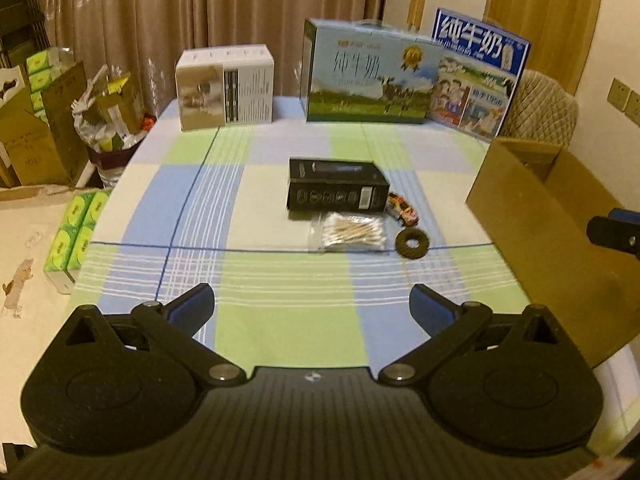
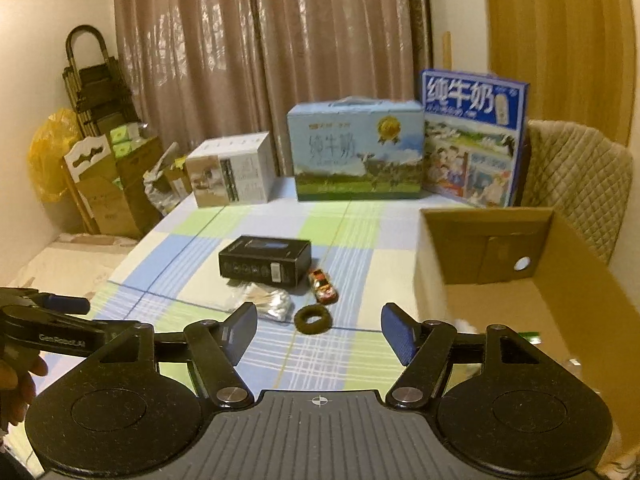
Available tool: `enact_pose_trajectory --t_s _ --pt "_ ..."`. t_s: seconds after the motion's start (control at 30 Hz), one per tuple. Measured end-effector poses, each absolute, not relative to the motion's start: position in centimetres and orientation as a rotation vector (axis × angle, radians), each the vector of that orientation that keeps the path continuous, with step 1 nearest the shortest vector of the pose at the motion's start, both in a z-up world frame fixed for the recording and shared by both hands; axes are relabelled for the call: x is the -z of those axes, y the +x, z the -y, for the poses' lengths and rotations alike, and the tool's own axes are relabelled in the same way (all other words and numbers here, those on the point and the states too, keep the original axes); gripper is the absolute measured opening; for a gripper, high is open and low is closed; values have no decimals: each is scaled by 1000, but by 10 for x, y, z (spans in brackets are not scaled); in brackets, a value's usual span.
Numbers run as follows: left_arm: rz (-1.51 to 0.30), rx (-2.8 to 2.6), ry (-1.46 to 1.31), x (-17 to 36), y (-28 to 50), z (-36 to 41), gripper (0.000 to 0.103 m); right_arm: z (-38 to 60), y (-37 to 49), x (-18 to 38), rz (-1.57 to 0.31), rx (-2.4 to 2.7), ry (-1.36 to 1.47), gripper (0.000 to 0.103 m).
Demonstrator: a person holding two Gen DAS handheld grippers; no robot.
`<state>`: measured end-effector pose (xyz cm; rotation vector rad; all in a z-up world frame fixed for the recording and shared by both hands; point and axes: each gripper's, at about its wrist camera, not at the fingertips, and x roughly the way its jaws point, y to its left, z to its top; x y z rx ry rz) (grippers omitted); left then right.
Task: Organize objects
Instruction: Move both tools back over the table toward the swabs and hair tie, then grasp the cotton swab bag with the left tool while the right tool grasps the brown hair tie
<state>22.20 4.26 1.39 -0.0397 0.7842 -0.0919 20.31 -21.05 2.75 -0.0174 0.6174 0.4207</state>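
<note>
Left tool (image 1: 312,304): fingers spread wide apart, nothing between them, hovering over the near part of the tabletop (image 1: 280,320), which carries a blue, green and white checked cloth. Right tool (image 2: 319,330): fingers likewise apart and holding nothing, just left of the near wall of an open cardboard box (image 2: 560,300) at the right edge.

Mid-tabletop, small cluster: brown hair tie (image 1: 413,243) nearest; bag of cotton swabs (image 1: 352,233) just to its left; toy car (image 1: 403,209) beyond the tie; black box (image 1: 338,190) lying flat behind the swabs, with the car at its right end.

Far edge, left to right: white carton (image 1: 226,87), light-blue milk case (image 1: 374,74), dark-blue milk case (image 1: 478,74).
</note>
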Motion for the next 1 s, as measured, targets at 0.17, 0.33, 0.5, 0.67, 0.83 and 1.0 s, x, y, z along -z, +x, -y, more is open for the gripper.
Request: enact_pose_trajectory --t_s 0.17,0.33,0.5,0.67,0.83,1.0 --pt "-813 82 -66 17 245 -50 102 195 230 7 -670 -436 -31 66" --pt "-835 77 -55 39 265 -55 102 184 260 38 -733 -444 -45 65" --pt "-840 101 -22 51 288 -53 102 172 290 55 -747 -464 -77 65" --pt "-842 114 -17 57 312 -53 102 165 320 81 -784 -488 -76 65" --pt "-851 112 -7 63 330 -58 102 151 342 100 -789 -501 -130 65" --pt "-869 111 -54 68 342 -67 102 140 354 120 -821 -511 -174 58"
